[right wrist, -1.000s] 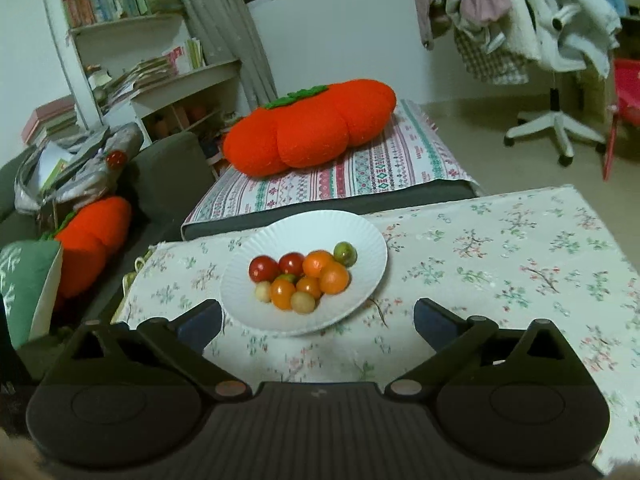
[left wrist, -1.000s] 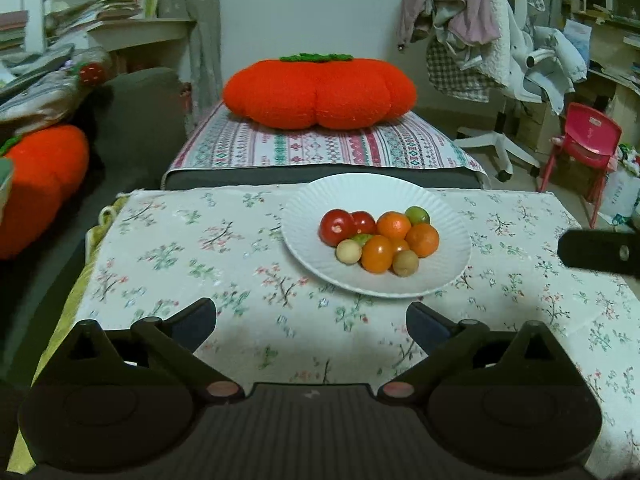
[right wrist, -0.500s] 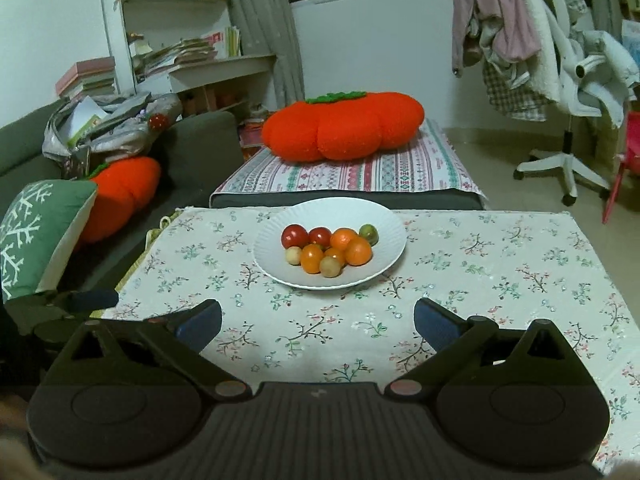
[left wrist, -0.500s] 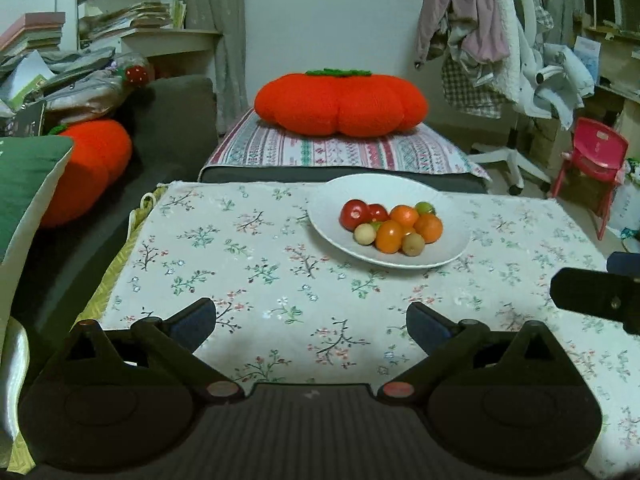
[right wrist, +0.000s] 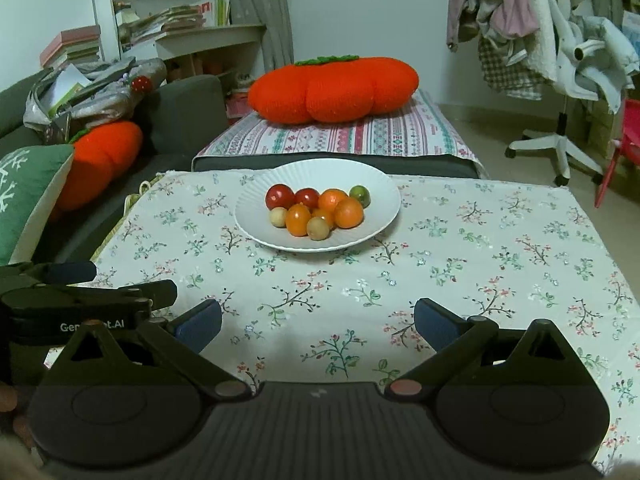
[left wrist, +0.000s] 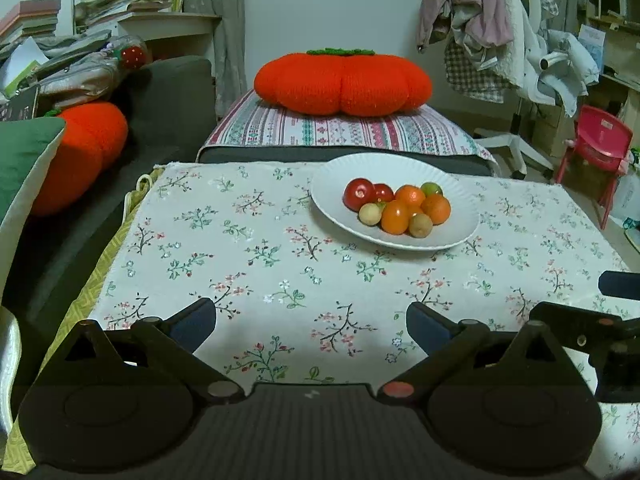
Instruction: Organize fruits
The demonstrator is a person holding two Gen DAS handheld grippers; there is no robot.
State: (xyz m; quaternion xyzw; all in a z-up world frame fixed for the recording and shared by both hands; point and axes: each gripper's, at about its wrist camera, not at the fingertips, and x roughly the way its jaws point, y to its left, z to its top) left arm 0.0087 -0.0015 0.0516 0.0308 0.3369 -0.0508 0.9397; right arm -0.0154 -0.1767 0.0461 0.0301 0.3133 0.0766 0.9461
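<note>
A white ridged plate [left wrist: 332,204] [right wrist: 248,216] sits at the far side of the floral tablecloth. Piled on it are several small fruits: red ones [left wrist: 359,194] [right wrist: 279,197], orange ones [left wrist: 395,217] [right wrist: 349,213], tan ones [left wrist: 420,224] [right wrist: 318,228] and a green one [left wrist: 432,189] [right wrist: 359,196]. My left gripper [left wrist: 311,322] is open and holds nothing, low over the near part of the cloth. My right gripper [right wrist: 318,322] is open too, with nothing between its fingers. Both are well short of the plate. Each gripper shows at the edge of the other's view.
The table wears a floral cloth [left wrist: 256,264] [right wrist: 500,256]. Behind it lies a striped cushion with a big orange pumpkin pillow [left wrist: 343,83] [right wrist: 333,89]. A dark sofa with pillows [left wrist: 84,148] stands left. At the right are an office chair hung with clothes [right wrist: 560,52] and a red child's chair [left wrist: 598,140].
Both grippers have drawn back from the plate toward the near table edge, so the plate looks smaller and farther. Both stay open and the fruits have not moved.
</note>
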